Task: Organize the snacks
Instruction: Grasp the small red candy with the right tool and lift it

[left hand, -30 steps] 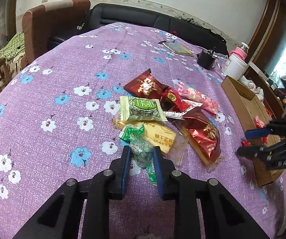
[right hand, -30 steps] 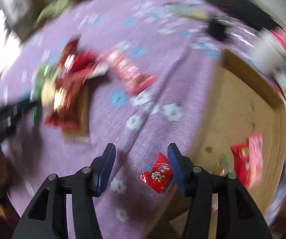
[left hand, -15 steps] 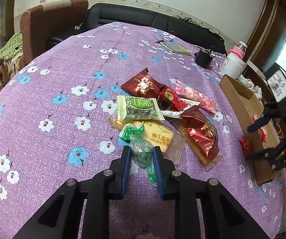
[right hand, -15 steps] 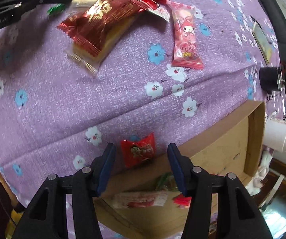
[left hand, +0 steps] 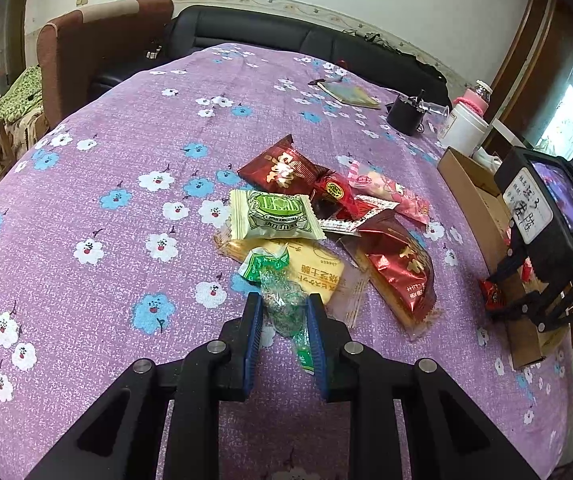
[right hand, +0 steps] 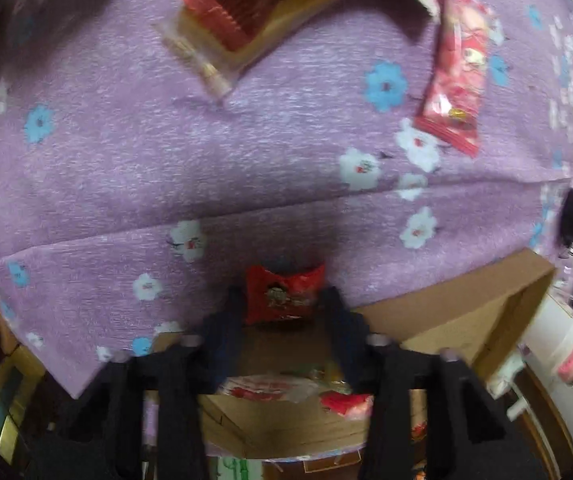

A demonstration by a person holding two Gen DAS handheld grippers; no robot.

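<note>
- The small red foil candy packet (right hand: 282,296) lies on the purple flowered tablecloth (right hand: 126,152), touching the near outer wall of the open brown cardboard box (right hand: 466,304).
- The right gripper (right hand: 282,300) is lowered over that packet, one dark finger on each side of it; the view is blurred, so whether the fingers press it cannot be told.
- In the left wrist view the same packet (left hand: 492,294) sits between the right gripper's fingertips at the box's edge.
- The clear crinkled candy wrapper with green twisted ends (left hand: 282,304) lies between the blue-padded fingers of the left gripper (left hand: 284,320), which are narrowed around it; its lower green tail hangs down between the pads.
- Just beyond lies the snack pile: a yellow flat cracker pack (left hand: 310,272), a cream-and-green square pastry pack (left hand: 276,214), a dark red foil bag (left hand: 280,168), a long red-wrapped cake bar (left hand: 400,270) and a pink cartoon-printed packet (left hand: 390,194).
- Inside the box a few red and white wrappers (right hand: 270,390) show.
</note>
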